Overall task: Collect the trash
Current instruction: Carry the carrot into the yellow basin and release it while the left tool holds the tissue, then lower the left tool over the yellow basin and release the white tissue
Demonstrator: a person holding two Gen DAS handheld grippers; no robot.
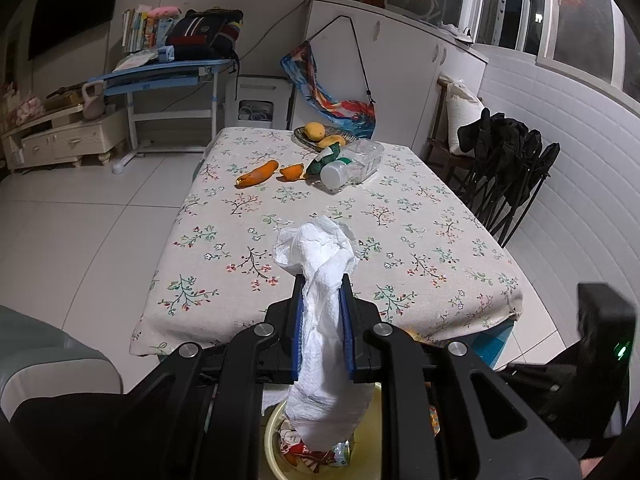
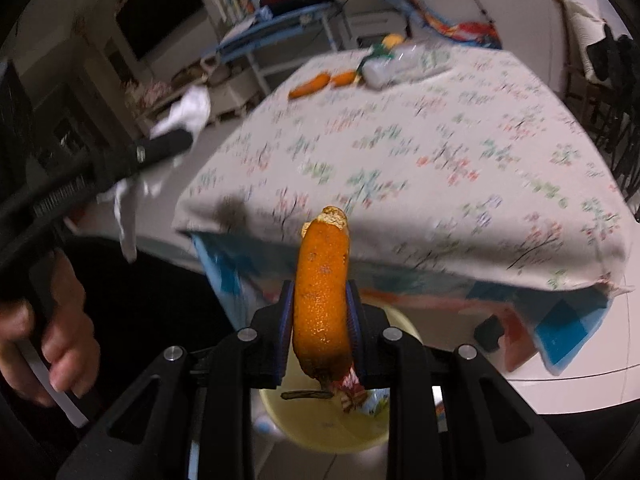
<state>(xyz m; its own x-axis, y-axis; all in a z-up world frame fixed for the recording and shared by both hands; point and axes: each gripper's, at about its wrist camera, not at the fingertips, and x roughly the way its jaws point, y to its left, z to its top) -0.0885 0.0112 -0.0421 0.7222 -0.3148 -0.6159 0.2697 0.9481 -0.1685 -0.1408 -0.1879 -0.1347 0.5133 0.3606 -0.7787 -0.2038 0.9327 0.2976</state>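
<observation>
Below the worktop [image 1: 320, 208], at six o'clock, a round yellow bin [image 2: 328, 432] already holds wrappers. Left gripper [image 1: 323, 320] fingers clamp a crumpled white tissue [image 1: 320, 272]; right gripper [image 2: 320, 328] fingers clamp a curled, pebbly orange peel [image 2: 322, 292]. Both look ready for dropping; next, the fingers should release over the bin. More peel [image 1: 258, 174] lies at twelve o'clock.

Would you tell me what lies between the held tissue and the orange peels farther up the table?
Nothing: in the left wrist view, only bare flowered tablecloth separates the tissue from the orange peels.
</observation>
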